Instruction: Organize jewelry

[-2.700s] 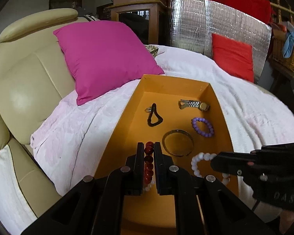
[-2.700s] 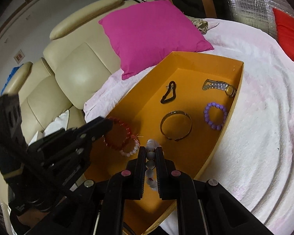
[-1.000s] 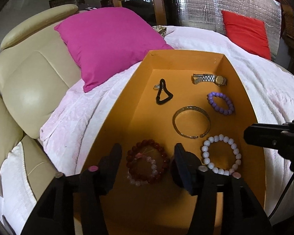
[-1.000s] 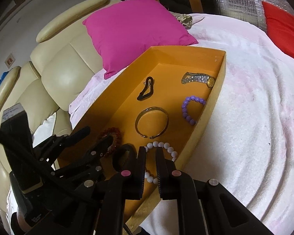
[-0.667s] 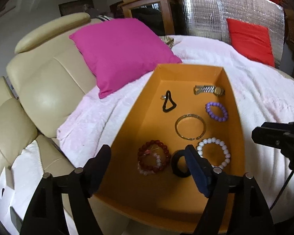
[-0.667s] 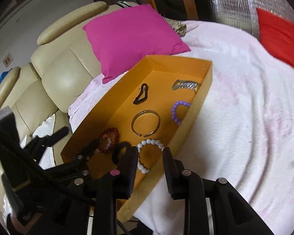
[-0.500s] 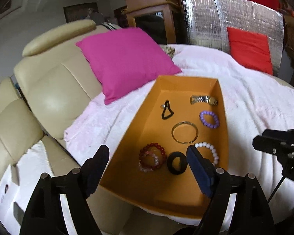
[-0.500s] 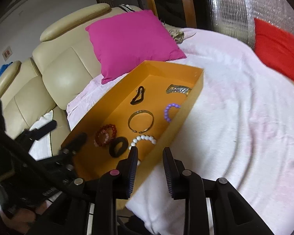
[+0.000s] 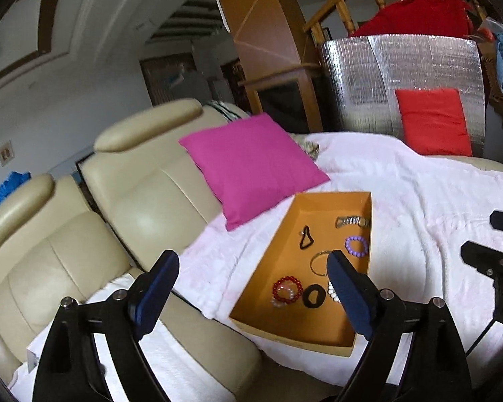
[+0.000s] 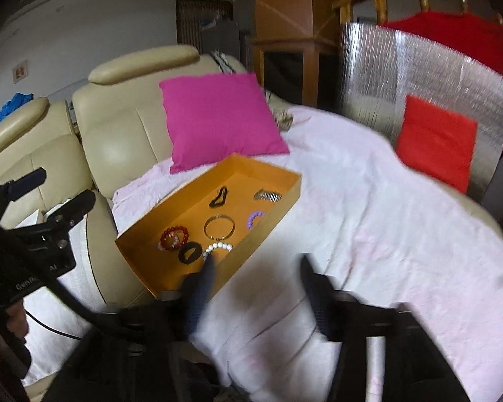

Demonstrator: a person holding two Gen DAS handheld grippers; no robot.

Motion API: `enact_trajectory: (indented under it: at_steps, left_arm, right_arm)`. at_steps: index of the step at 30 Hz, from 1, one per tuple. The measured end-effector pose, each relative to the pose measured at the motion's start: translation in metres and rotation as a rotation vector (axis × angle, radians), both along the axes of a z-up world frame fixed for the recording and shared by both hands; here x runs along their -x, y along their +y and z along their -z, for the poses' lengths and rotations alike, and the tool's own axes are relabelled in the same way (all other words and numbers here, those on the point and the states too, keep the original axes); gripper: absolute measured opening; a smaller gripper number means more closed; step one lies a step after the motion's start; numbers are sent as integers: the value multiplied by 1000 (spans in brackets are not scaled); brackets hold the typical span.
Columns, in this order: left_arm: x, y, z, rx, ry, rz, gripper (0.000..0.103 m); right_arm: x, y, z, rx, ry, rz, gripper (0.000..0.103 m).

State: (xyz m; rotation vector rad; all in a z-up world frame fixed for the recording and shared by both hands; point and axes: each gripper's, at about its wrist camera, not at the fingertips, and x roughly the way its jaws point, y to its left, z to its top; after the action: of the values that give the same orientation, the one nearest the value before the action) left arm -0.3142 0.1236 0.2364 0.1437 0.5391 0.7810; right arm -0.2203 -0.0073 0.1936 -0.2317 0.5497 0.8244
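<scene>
An orange tray (image 9: 271,261) (image 10: 278,216) lies on the pink-white bedspread. In it are a red bead bracelet (image 9: 287,289) (image 10: 174,236), a black hair tie (image 9: 314,296) (image 10: 188,251), a white bead bracelet (image 9: 332,292) (image 10: 218,246), a metal bangle (image 9: 319,262) (image 10: 219,226), a purple bead bracelet (image 9: 356,245) (image 10: 254,218), a black loop (image 9: 305,237) (image 10: 219,198) and a watch (image 9: 352,222) (image 10: 267,196). My left gripper (image 9: 255,288) is open and empty, well back from the tray. My right gripper (image 10: 256,276) is open and empty, blurred, above the tray's near right corner.
A magenta cushion (image 9: 251,167) leans on the cream leather headboard (image 9: 144,194) behind the tray. A red cushion (image 9: 432,120) stands against a silver foil panel (image 9: 385,77) at the back right. The bedspread (image 10: 385,221) spreads right of the tray.
Both grippers let go of their bracelets into the tray, opened wide, and pulled back and up. The red and white bracelets and a black hair tie now lie in the tray's near end.
</scene>
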Motion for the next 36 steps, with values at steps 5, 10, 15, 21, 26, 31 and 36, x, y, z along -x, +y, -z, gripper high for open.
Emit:
enact_trajectory:
  at_steps: [5, 10, 15, 21, 26, 31, 36]
  left_arm:
    - [19, -20, -16, -40, -32, -12, 90]
    - [24, -34, -21, -77, -27, -11, 91]
    - [28, -38, -23, -63, -24, -13, 91]
    - [29, -36, -22, -61, -21, -30, 91]
    - [28, -30, -20, -49, -25, -50, 91]
    - [27, -23, -18, -42, -22, -62, 91]
    - [26, -19, -15, -37, -18, -73, 91]
  right_arm:
    - [30, -21, -17, -49, -75, 16, 66]
    - [45, -32, -25, -82, -105, 46, 66]
    - [49, -39, -29, -107, -79, 65, 66]
    - [51, -35, -27, -113, -62, 67, 66]
    - [47, -29, -22, -108, -41, 73, 67]
    - [41, -25, -21, -117, -21, 76, 66]
    - [40, -23, -21, -111, -34, 74, 66]
